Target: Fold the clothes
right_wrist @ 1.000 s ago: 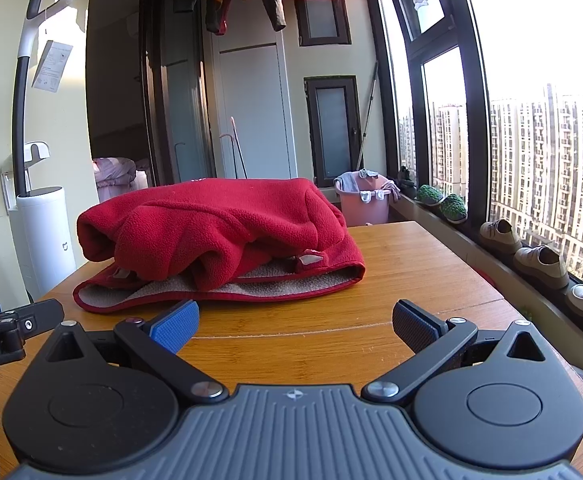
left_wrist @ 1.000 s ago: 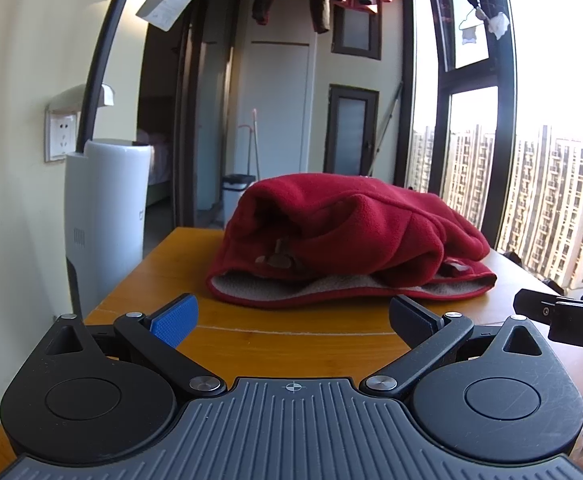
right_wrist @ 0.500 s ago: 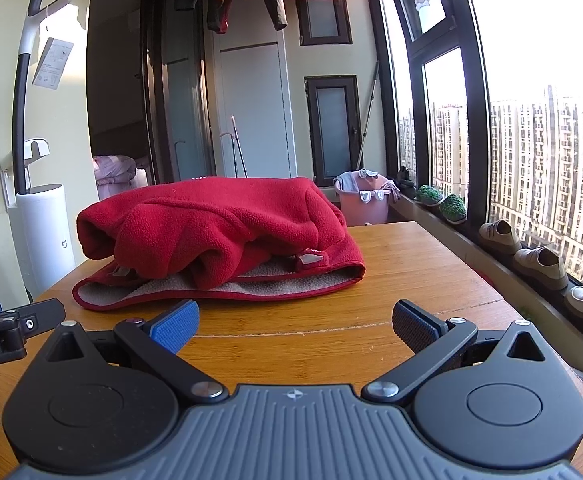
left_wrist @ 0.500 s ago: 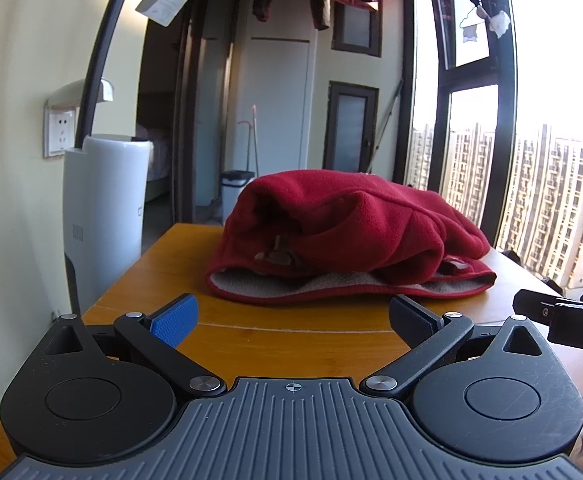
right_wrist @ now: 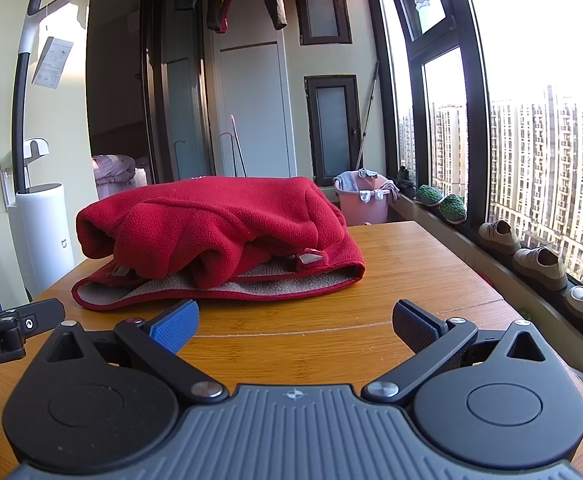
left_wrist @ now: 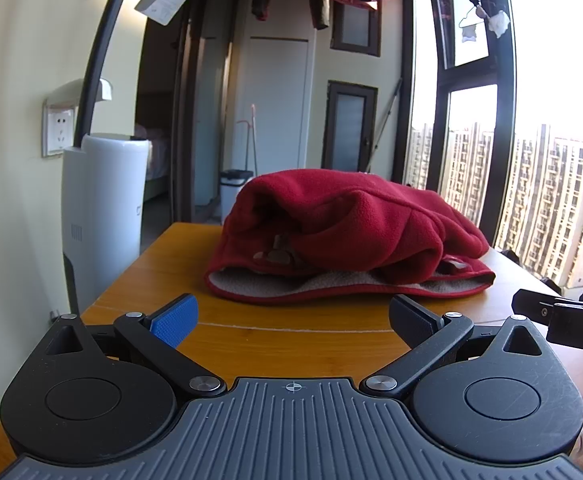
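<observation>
Wall side: a white cylindrical appliance [left_wrist: 103, 208] stood beside the table's left edge, a dark curved handle rising from it, with a wall socket [left_wrist: 60, 130] behind.
Left gripper [left_wrist: 291, 318]: its jaws were spread wide, holding nothing; the blue pad [left_wrist: 175, 320] and the dark pad [left_wrist: 411, 318] hovered low over bare wood, short of the garment and not touching it.
Table [left_wrist: 291, 344]: orange-brown wood, with a thin pale seam line running across just ahead of the fingertips.
Red fleece garment [left_wrist: 347, 236]: it lay bunched in a folded heap near the middle of the table, red outside, with grey-beige lining showing along the near hem; it was apart from both tools.
Right gripper [right_wrist: 293, 320]: also spread wide and empty, its pads over bare table in front of the garment [right_wrist: 219, 236], with a clear gap between.
Neighbouring tool: the left gripper's tip showed at the left edge of the right wrist view [right_wrist: 15, 328], side by side with the right one.
Window side: a pink bucket [right_wrist: 361, 200] stood beyond the table, and shoes [right_wrist: 539, 260] lined the sill.
</observation>
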Demonstrator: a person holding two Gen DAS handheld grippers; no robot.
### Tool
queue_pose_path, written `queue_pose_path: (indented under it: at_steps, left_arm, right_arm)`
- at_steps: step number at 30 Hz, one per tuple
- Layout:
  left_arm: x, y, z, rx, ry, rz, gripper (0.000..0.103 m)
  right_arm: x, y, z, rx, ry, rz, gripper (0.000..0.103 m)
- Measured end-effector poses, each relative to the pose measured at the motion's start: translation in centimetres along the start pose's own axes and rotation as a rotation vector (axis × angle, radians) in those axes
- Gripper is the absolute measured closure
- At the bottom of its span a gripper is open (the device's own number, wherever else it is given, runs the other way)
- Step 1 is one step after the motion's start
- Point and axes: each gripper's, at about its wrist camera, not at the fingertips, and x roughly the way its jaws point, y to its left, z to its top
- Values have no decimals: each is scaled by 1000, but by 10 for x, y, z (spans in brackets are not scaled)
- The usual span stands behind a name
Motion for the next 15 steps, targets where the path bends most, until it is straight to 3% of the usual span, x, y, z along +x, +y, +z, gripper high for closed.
queue_pose_path:
  at_steps: [11, 15]
  left_arm:
    - [-1, 0, 0, 1, -5, -10, 0]
    - [3, 2, 1, 8, 3, -6, 0]
  right_arm:
    - [1, -1, 0, 9, 6, 0, 0]
    - [9, -5, 2, 13, 63, 15, 0]
